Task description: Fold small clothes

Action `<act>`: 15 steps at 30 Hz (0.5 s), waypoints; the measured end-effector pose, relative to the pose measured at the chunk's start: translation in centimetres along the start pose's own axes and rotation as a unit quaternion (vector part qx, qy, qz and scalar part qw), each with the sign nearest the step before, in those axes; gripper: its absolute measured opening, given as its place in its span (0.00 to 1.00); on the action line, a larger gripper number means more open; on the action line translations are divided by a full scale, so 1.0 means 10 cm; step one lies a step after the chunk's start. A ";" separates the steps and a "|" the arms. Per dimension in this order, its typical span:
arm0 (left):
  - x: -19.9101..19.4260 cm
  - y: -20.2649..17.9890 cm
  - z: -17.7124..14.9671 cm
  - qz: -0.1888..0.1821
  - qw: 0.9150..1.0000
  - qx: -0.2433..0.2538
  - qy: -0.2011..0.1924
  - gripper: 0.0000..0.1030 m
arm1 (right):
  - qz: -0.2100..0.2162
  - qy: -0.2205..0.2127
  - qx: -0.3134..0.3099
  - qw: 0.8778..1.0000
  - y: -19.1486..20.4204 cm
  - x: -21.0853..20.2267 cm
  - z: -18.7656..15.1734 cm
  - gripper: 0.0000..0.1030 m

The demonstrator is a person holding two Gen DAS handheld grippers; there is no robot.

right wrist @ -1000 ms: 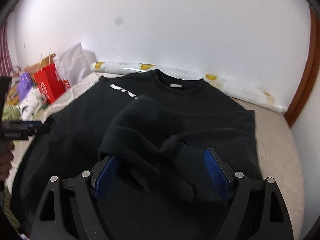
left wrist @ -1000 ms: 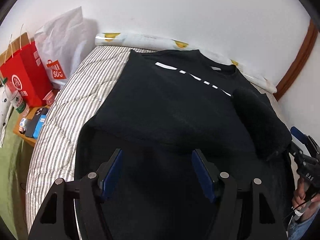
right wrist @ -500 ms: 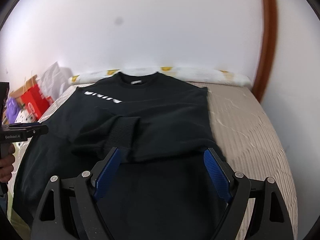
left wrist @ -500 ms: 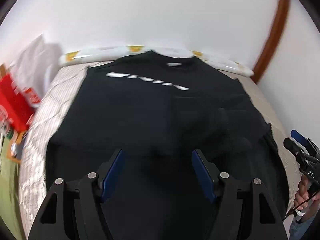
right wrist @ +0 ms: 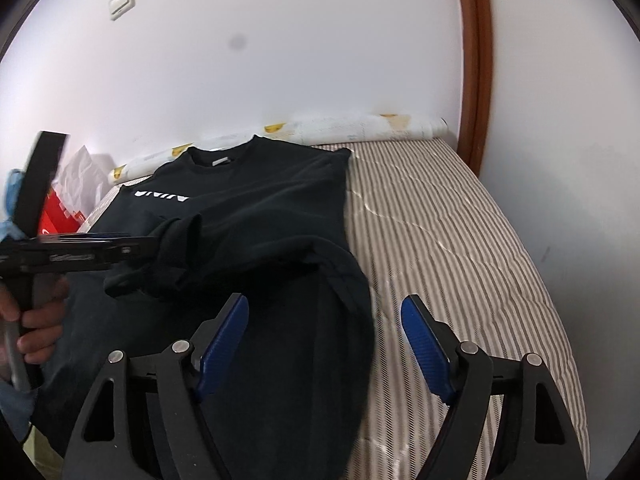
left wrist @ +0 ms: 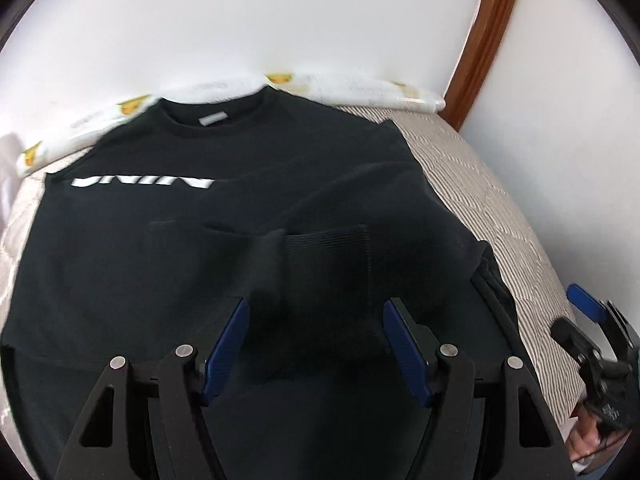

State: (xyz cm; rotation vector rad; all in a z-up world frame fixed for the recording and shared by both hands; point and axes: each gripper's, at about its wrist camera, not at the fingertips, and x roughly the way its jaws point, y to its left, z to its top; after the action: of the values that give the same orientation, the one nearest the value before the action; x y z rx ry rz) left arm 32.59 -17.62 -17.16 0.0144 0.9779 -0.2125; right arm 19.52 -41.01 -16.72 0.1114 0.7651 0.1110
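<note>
Black fabric: a dark sweatshirt (left wrist: 168,248) lies front-up on the striped mattress (right wrist: 460,248), collar at the far end by the wall, hem towards me at the near end.
Sleeves: both are now folded in across the body; the ribbed cuff (left wrist: 326,252) sits on the middle of the chest. A second ago that right sleeve lay in a bunched heap directly between the right gripper's fingers.
What changed: both tools have swung to the right across the bed, so the red bag that filled the far left of the left view a moment back is gone from it, and the wooden door frame (left wrist: 486,40) has come in.
Meaning for the task: I'd judge the sleeve step done and a fold of the body next.
Left gripper (left wrist: 316,340): hovering over the near middle of the sweatshirt, fingers standing well apart, gripping nothing.
Right gripper (right wrist: 324,340): over the garment's right edge, half above bare mattress, jaws closing slightly but wide, nothing pinched.
Writing: a white chest print (left wrist: 142,182), smeared by motion and not readable; a pale neck tag (left wrist: 212,119), too small to read.
Far wall: a patterned roll (right wrist: 360,128) along the mattress head.
</note>
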 end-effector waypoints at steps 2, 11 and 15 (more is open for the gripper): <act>0.11 -0.06 0.02 -0.010 1.000 -0.002 0.005 0.66 | 0.002 0.001 0.004 1.000 -0.08 0.00 -0.04 0.75; 0.51 -0.20 0.07 0.004 1.000 -0.008 0.027 0.66 | 0.003 0.008 0.026 1.000 -0.27 0.03 -0.13 0.75; 0.58 -0.23 0.07 0.019 1.000 -0.001 0.018 0.66 | 0.000 0.010 0.033 0.999 -0.29 0.02 -0.14 0.75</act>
State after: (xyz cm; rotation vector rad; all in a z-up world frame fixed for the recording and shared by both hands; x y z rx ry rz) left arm 35.85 -20.90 -21.35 0.0349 1.0122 -0.1772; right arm 18.86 -43.78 -18.28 0.1734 0.7881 0.0867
